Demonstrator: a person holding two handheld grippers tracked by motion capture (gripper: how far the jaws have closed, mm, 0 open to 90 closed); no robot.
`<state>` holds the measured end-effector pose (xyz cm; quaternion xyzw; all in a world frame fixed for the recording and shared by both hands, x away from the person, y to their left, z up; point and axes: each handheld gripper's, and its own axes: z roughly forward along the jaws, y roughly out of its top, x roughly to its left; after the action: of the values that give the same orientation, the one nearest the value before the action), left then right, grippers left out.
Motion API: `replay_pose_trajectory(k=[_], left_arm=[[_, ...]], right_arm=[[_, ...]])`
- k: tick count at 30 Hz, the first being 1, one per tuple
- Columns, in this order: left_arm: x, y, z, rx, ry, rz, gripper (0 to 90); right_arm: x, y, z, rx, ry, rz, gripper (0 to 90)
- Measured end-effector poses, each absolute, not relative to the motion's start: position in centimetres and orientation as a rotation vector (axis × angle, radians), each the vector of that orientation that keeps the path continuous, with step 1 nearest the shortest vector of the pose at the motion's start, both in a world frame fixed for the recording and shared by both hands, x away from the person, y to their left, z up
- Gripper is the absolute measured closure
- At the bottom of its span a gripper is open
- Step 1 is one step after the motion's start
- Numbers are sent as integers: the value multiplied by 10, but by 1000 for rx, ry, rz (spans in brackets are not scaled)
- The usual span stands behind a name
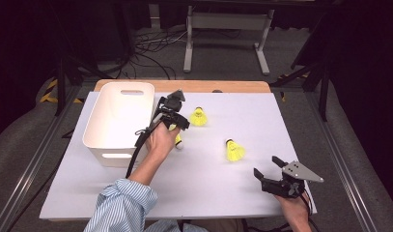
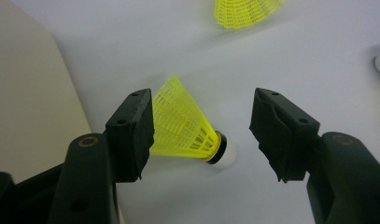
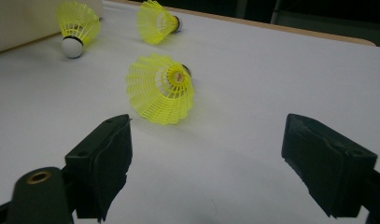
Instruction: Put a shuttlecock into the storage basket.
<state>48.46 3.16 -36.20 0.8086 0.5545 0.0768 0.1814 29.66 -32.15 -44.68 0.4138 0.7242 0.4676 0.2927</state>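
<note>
Nearest to us, at the bottom right of the high view, our right gripper [image 1: 267, 166] rests low over the white table [image 1: 218, 193]; its jaws stand wide apart with nothing between them; in the right gripper view the two black pads frame bare table, and a yellow shuttlecock [image 3: 160, 88] lies on its side just beyond them, its open skirt turned toward the camera; in the high view this is the shuttlecock [image 1: 234, 150] to the right of the table's middle, near that gripper but apart from it.

Farther on, our left gripper [image 2: 201, 130] points down at a second shuttlecock [image 2: 187, 128], which lies on the table just beside the white bin [image 1: 119, 121]; the left gripper view shows its yellow skirt close against the left pad, while its white cork tip points toward the right pad, which stands clear of it; so the jaws are open around the shuttlecock and not yet pressing on it; whether the left pad truly touches the skirt we cannot tell; in the high view our hand covers most of it, and a bit of yellow and the white tip peek out by the hand.

Farthest, a third shuttlecock [image 1: 199, 116] lies toward the table's back edge, right of the left gripper.
</note>
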Motion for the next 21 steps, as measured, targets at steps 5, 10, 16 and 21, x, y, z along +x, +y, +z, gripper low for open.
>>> replay_pose_trajectory(k=[5,10,16,21], left_arm=[[488,30,-366,2287,1595,231,390],[490,29,-368,2284,1611,231,389],[494,27,-372,2283,1630,228,385],[498,28,-375,2292,1653,241,383]], right_arm=[[297,-321,-447,1099,1932,1243,168],[297,-321,-447,1099,1932,1243,168],[297,-321,-447,1095,1935,1246,167],[296,-321,-447,1096,1935,1250,167]])
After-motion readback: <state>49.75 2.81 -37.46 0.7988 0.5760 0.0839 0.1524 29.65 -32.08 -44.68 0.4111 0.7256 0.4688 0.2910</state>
